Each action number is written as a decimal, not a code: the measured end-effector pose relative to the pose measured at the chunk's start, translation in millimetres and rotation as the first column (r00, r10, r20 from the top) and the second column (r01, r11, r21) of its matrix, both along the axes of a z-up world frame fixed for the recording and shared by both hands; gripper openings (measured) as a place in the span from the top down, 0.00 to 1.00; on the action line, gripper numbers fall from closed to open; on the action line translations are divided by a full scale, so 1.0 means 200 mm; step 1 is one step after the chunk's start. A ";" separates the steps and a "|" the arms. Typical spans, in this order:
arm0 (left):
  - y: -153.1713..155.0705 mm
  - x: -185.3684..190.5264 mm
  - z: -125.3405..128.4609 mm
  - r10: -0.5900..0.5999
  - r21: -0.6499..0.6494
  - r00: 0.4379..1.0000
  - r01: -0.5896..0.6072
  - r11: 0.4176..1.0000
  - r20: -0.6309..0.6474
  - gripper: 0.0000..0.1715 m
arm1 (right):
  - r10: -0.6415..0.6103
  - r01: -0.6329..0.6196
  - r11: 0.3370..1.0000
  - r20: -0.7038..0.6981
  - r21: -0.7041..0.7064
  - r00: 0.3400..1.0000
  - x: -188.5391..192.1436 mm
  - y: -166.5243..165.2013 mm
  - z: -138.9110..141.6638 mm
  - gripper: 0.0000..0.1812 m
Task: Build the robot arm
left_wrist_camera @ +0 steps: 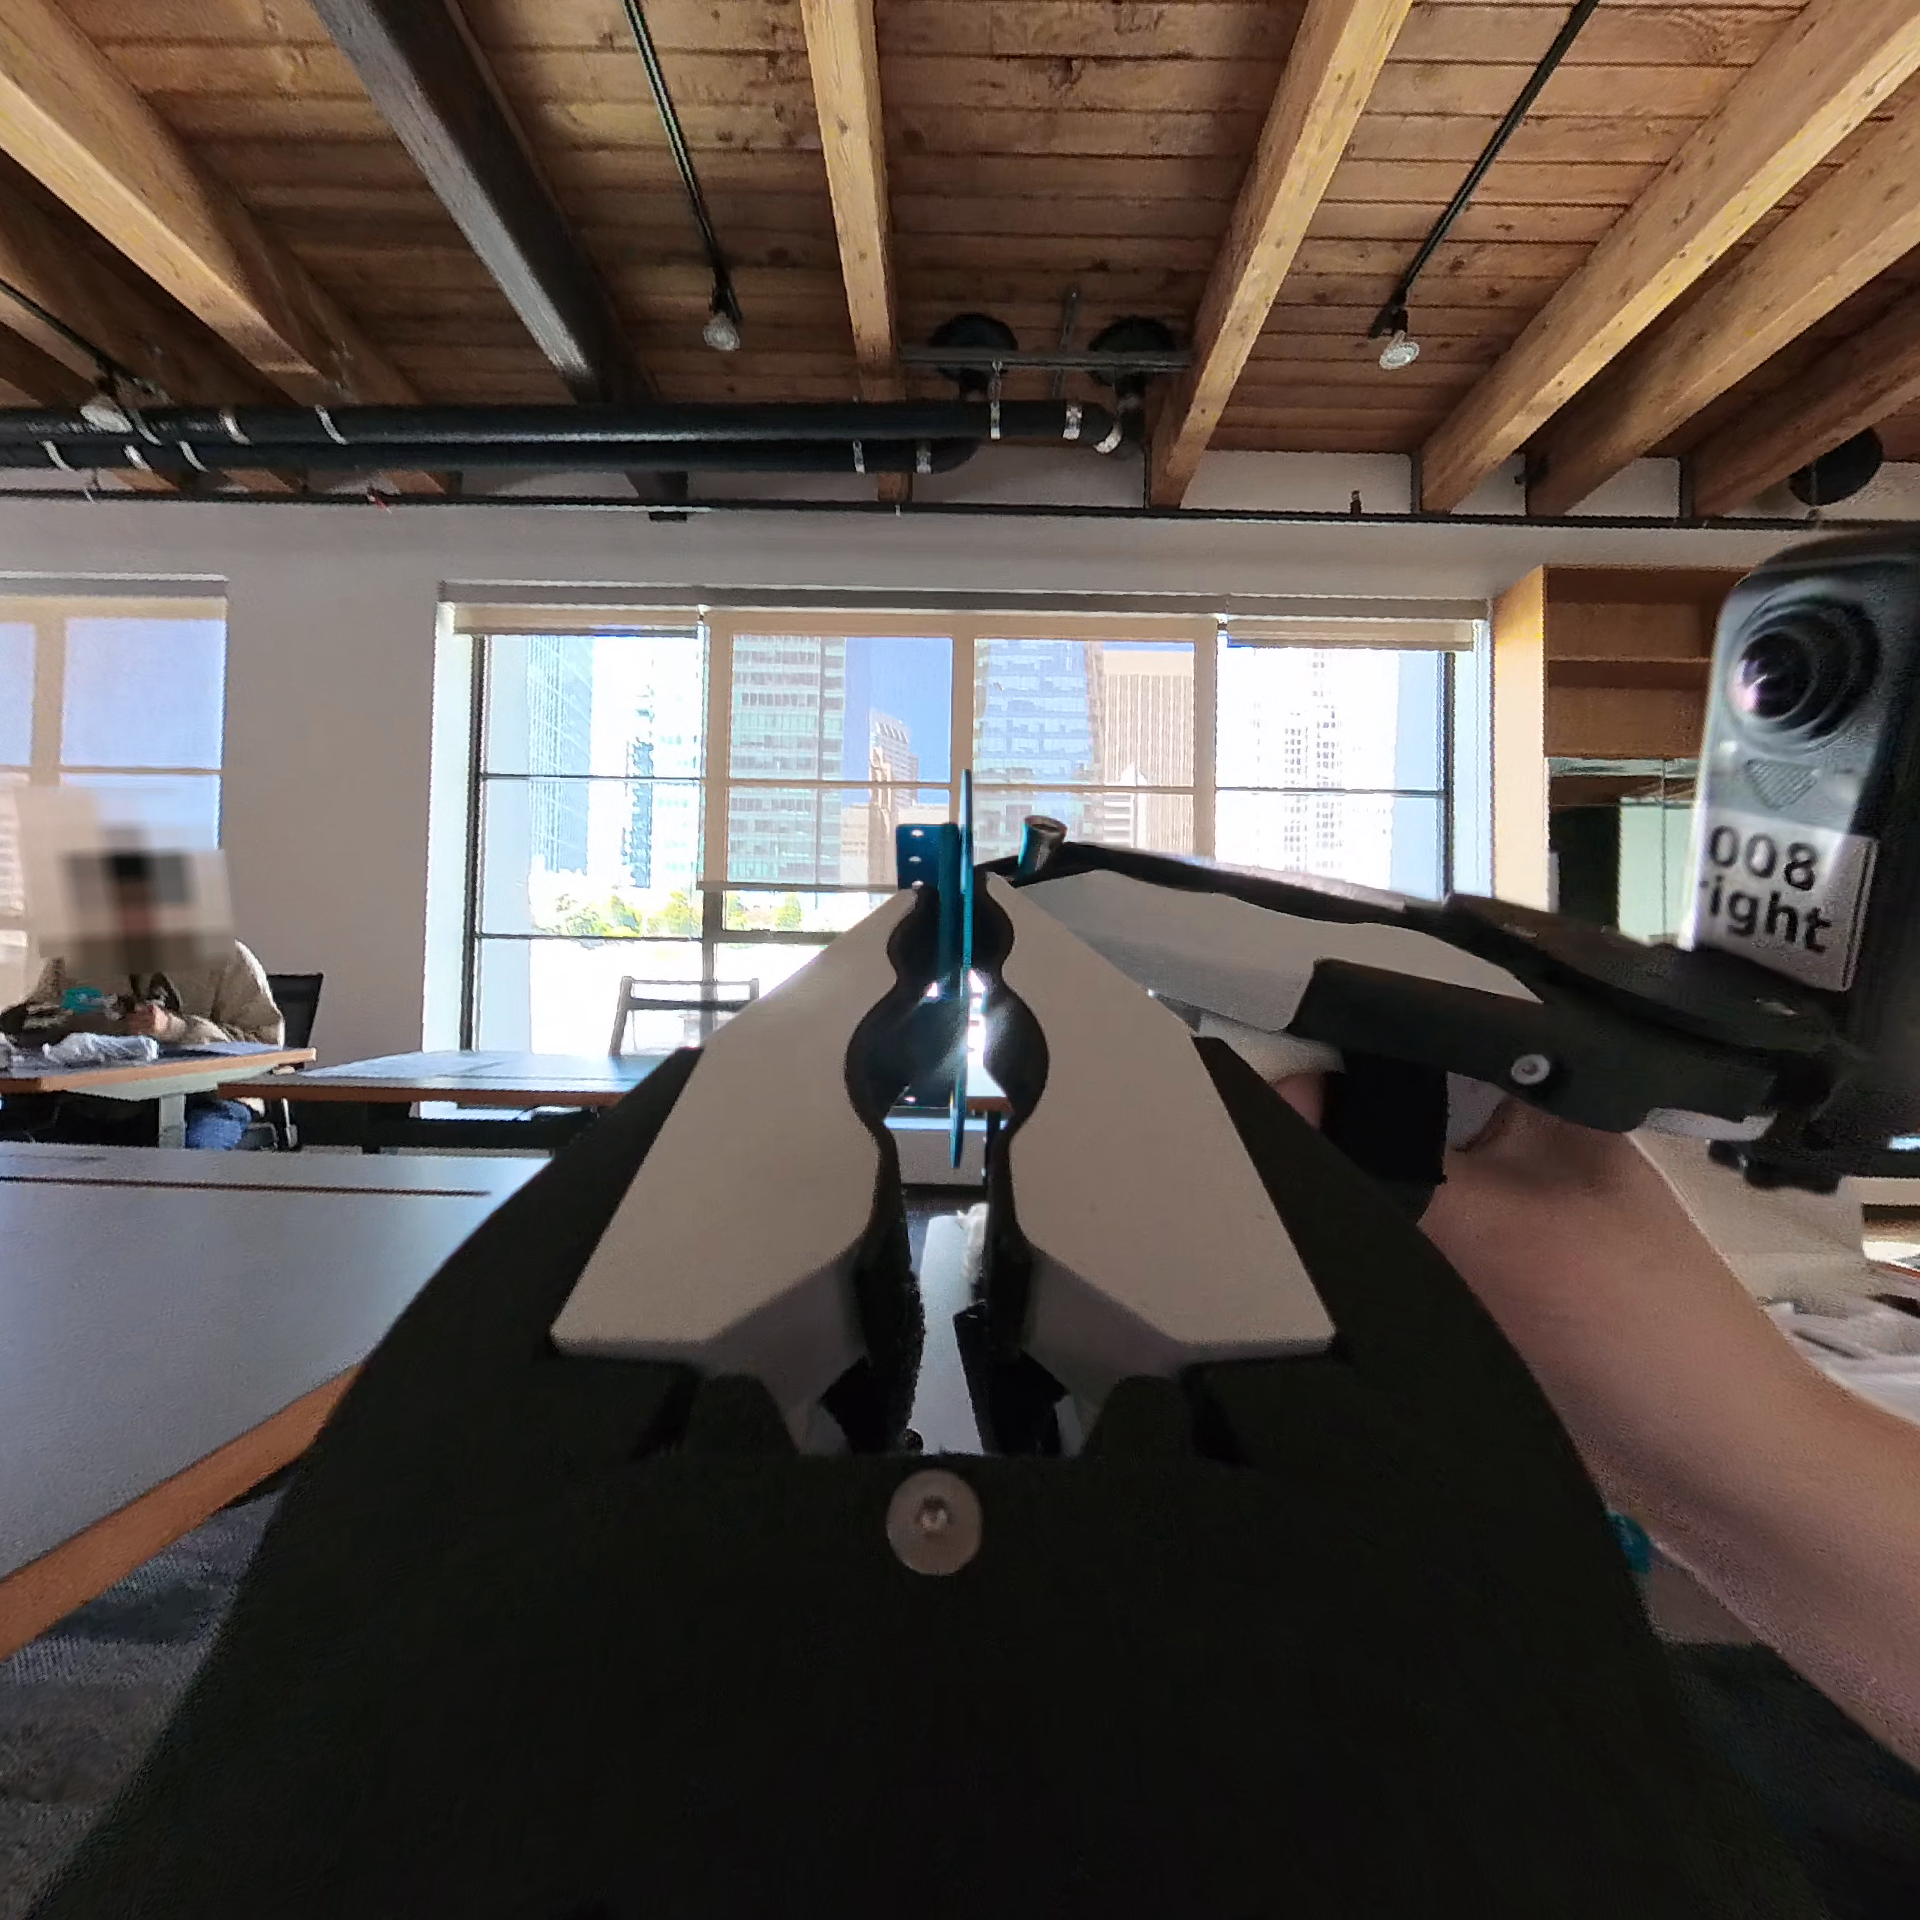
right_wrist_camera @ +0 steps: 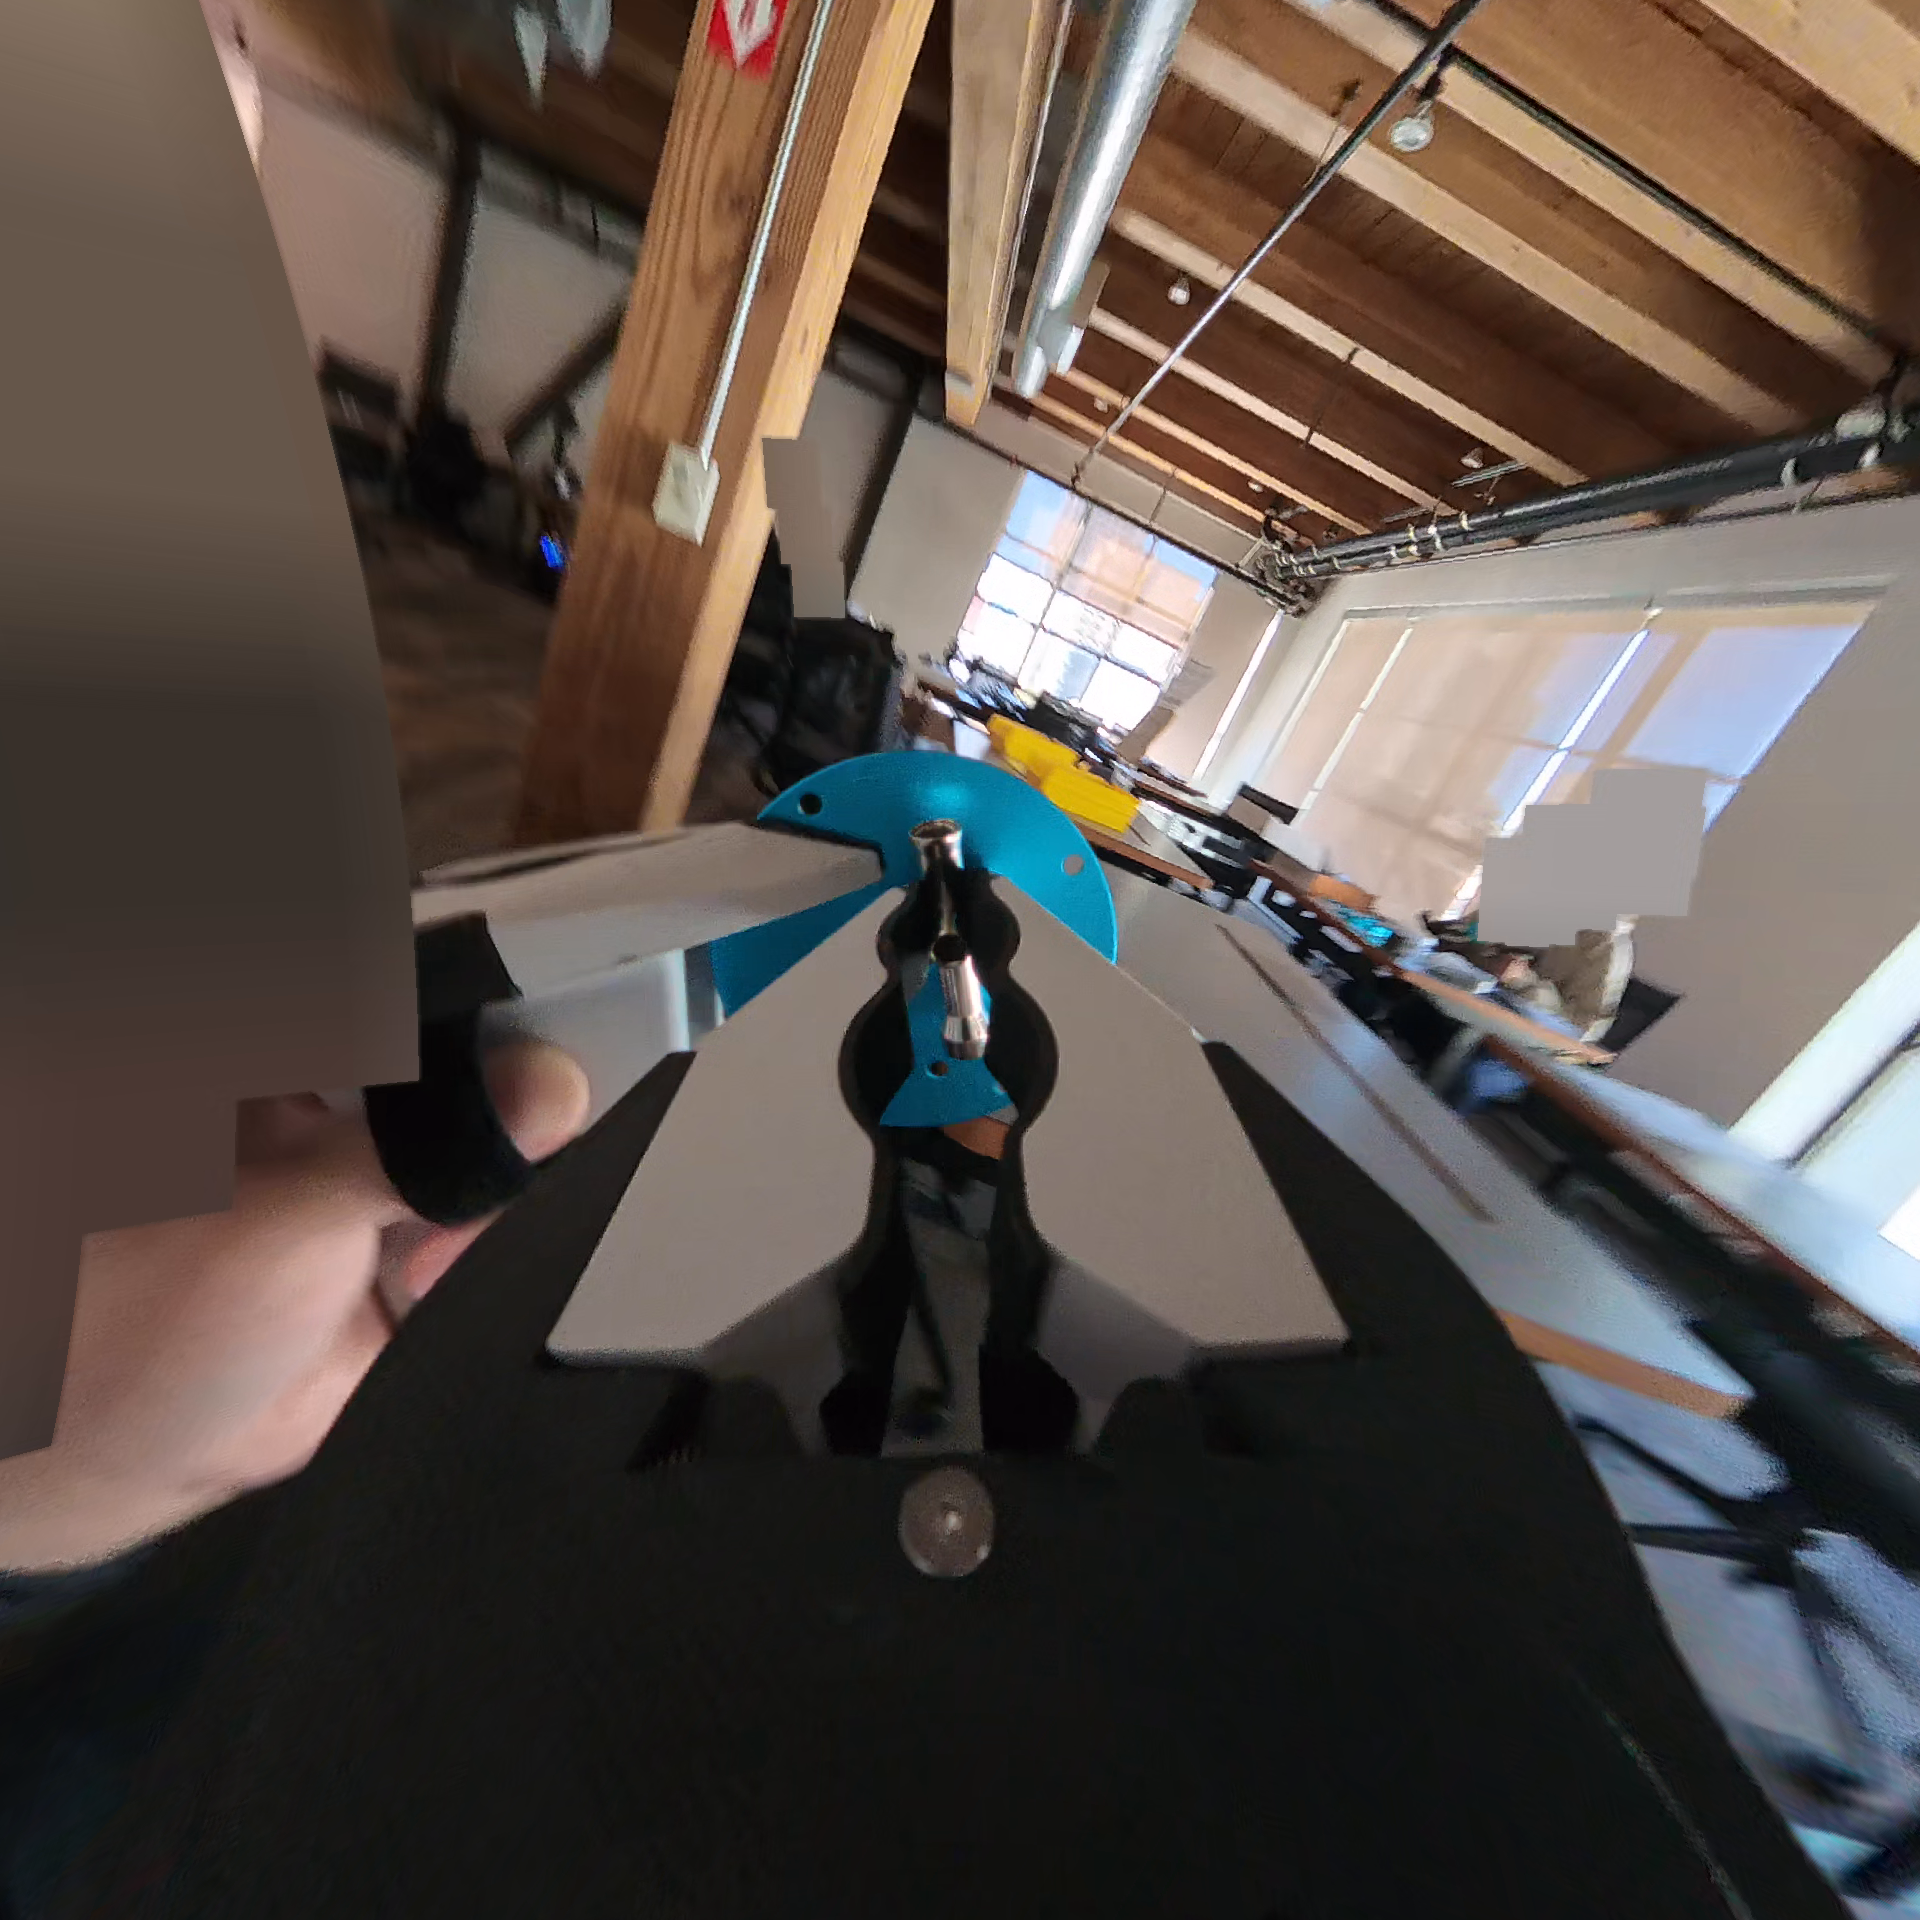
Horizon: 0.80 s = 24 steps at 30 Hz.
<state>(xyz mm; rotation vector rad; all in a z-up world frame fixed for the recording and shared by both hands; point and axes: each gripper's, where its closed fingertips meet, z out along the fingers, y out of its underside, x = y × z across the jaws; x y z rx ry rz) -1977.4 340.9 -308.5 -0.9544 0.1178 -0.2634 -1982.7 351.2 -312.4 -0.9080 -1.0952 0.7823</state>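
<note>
My left gripper (left_wrist_camera: 951,896) is shut on a thin blue metal disc (left_wrist_camera: 964,821), seen edge-on and held upright in the air. A small blue bracket (left_wrist_camera: 923,854) with holes sits on the disc's left face. My right gripper (right_wrist_camera: 951,906) is shut on a silver socket-type tool (right_wrist_camera: 961,1003). The tool's open end (right_wrist_camera: 933,836) is at the middle of the blue disc (right_wrist_camera: 1023,821). In the right wrist view the left gripper's fingers (right_wrist_camera: 644,883) reach in from the left and clamp the disc. In the left wrist view the right gripper (left_wrist_camera: 1195,925) comes in from the right, with the tool's end (left_wrist_camera: 1039,834) beside the disc.
A dark table (left_wrist_camera: 208,1299) lies below to the left, with more tables (left_wrist_camera: 436,1070) behind it. A person (left_wrist_camera: 197,997) sits at the far left. Windows (left_wrist_camera: 966,727) fill the back wall. A wooden post (right_wrist_camera: 686,416), yellow bins (right_wrist_camera: 1070,779) and long tables (right_wrist_camera: 1455,1195) show in the right wrist view.
</note>
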 end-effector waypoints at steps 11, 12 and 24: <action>-0.01 0.02 0.01 0.164 0.108 0.955 -0.141 0.984 -0.248 0.99 | 0.181 -0.242 0.888 -0.186 -0.392 0.966 0.01 -0.01 0.01 0.96; -0.01 0.02 0.01 0.189 0.125 0.946 -0.161 0.979 -0.263 0.99 | 0.182 -0.242 0.880 -0.181 -0.408 0.966 0.01 -0.01 0.01 0.96; -0.02 0.04 0.00 0.297 0.212 0.872 -0.229 0.950 -0.390 0.99 | 0.291 -0.546 0.392 -0.463 -0.741 0.837 0.02 -0.03 -0.01 0.97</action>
